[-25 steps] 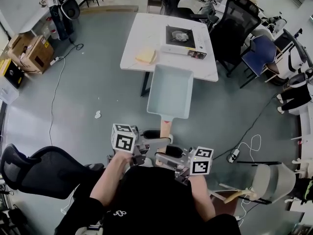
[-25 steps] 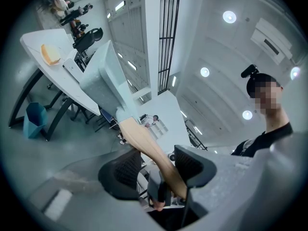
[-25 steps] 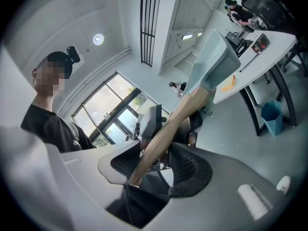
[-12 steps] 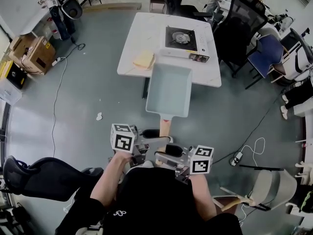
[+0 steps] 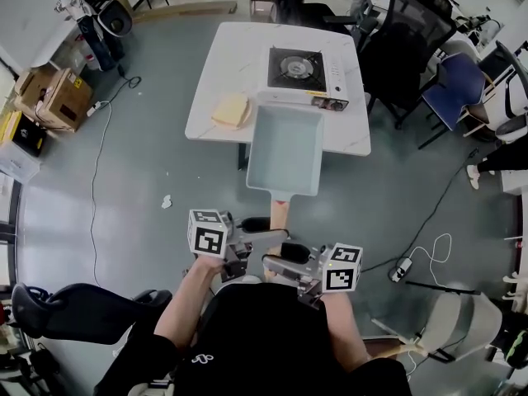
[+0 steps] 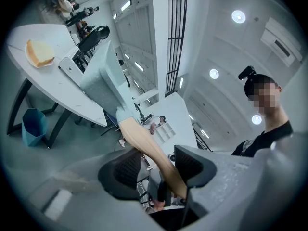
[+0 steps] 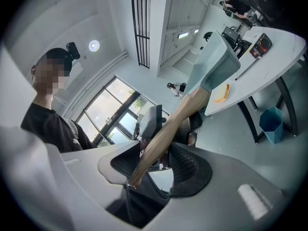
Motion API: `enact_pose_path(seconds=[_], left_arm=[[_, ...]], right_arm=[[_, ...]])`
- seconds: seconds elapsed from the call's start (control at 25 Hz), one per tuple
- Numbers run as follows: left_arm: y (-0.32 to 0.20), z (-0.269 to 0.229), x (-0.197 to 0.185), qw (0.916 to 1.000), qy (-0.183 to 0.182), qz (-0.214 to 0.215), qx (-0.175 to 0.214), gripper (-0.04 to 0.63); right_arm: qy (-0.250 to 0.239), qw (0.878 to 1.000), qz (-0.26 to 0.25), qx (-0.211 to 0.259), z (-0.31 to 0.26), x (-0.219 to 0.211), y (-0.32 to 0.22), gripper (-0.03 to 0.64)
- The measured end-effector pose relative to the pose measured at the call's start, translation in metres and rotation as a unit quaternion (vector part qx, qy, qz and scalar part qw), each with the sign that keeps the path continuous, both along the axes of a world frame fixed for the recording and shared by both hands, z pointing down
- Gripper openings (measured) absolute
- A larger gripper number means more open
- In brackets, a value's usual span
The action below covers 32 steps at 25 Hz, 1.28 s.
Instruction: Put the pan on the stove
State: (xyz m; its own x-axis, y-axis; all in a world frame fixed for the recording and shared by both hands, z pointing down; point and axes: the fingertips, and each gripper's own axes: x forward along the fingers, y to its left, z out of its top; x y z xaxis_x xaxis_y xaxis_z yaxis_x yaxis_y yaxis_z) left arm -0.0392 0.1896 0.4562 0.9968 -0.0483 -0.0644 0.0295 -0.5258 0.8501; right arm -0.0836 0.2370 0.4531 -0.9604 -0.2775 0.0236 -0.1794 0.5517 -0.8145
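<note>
My L gripper (image 5: 262, 236) & R gripper (image 5: 279, 262), jaws both clenched on wooden handle (image 5: 280, 213) of pale-blue rectangular pan (image 5: 286, 151), pan aloft, near white surface (image 5: 223, 64) w/ black-topped gas stove (image 5: 303, 68)

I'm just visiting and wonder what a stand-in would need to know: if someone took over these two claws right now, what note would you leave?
Left claw: shut on the pale wooden handle of the light grey-blue rectangular pan.
Right claw: shut on the same handle.
The pan is up in the air, short of the black-topped portable gas stove on the white table.
Done: pan lifted.
Left: carry it forward, set it on the bare burner, open both claws.
</note>
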Motion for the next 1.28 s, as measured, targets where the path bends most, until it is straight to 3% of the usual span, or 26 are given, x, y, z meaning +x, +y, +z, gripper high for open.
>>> enact_pose_path(seconds=[0.68, 1.28], left_arm=[[-0.065, -0.002, 0.06, 0.9998, 0.003, -0.02, -0.003, 0.222], [-0.097, -0.002, 0.062, 0.9984, -0.003, -0.057, 0.001, 0.222]], right_arm=[[0.001, 1.0, -0.009, 0.006, -0.002, 0.063, -0.064, 0.198], [-0.003, 0.999, -0.037, 0.012, -0.003, 0.069, -0.093, 0.198]])
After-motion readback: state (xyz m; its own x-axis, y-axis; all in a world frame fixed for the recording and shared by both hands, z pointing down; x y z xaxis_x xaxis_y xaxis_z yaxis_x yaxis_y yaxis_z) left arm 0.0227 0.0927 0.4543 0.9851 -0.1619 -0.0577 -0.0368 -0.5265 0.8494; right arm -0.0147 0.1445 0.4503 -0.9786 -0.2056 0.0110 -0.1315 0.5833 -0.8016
